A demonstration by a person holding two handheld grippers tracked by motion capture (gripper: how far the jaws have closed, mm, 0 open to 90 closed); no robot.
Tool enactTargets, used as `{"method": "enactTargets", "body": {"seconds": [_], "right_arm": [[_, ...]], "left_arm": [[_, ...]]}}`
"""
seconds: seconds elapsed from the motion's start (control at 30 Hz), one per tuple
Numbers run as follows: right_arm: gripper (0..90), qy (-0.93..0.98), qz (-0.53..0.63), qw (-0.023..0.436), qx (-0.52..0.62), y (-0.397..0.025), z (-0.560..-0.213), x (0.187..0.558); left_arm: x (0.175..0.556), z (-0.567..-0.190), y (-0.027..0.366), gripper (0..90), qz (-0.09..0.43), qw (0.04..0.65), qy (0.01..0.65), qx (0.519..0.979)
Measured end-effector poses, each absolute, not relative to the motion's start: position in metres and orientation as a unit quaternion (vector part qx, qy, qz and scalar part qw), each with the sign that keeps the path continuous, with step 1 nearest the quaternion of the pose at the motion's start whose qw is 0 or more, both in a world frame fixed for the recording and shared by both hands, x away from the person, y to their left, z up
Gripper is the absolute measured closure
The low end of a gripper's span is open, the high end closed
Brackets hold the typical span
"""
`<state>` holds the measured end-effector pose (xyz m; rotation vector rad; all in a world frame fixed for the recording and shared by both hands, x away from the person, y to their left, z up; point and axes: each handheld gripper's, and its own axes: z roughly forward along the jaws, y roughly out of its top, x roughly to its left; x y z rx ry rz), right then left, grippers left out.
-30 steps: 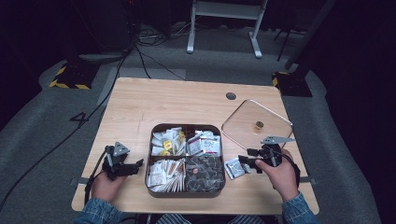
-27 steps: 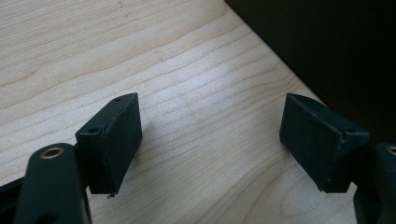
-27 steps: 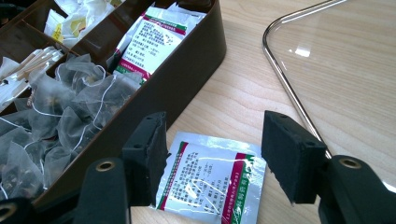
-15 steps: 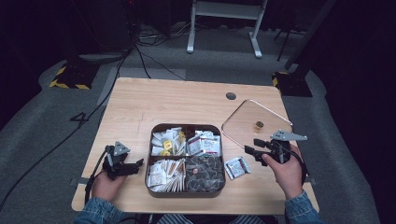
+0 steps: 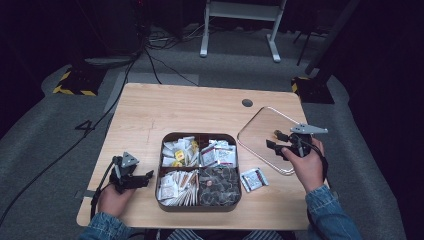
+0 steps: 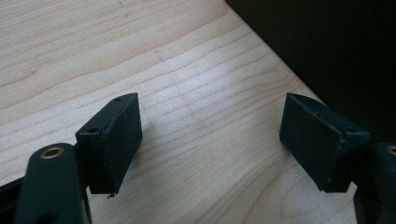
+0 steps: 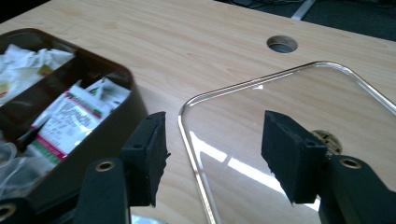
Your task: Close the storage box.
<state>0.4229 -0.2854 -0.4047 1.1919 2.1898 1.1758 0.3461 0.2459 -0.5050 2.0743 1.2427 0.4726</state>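
Where jaws gape, clear lid (image 7: 299,121) edge cropped

You worked in a dim lab or studio space, where a lone wooden table (image 5: 200,112) stood on grey carpet (image 5: 55,150), black cables (image 5: 150,60) trailed over the floor, hazard-striped blocks (image 5: 74,82) lay nearby, and a white metal stand (image 5: 240,20) waited behind.

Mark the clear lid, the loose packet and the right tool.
clear lid (image 5: 260,131), high view, bare pane.
loose packet (image 5: 254,179), high view, its middle.
right tool (image 5: 275,140), high view, midway between its fingertips.
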Motion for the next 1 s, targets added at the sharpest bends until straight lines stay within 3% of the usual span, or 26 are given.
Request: {"method": "enactTargets", "body": {"seconds": [0.5,1.0], "right_arm": [[37.9,0.776,0.370,0.201,0.469,-0.306,-0.437,0.485],[37.1,0.770,0.321,0.195,0.515,-0.326,-0.481,0.512]], "left_arm": [[0.346,-0.505,0.246,21.4,0.181,0.332,0.474,0.795],[0.347,-0.505,0.245,21.4,0.180,0.333,0.475,0.795]]}}
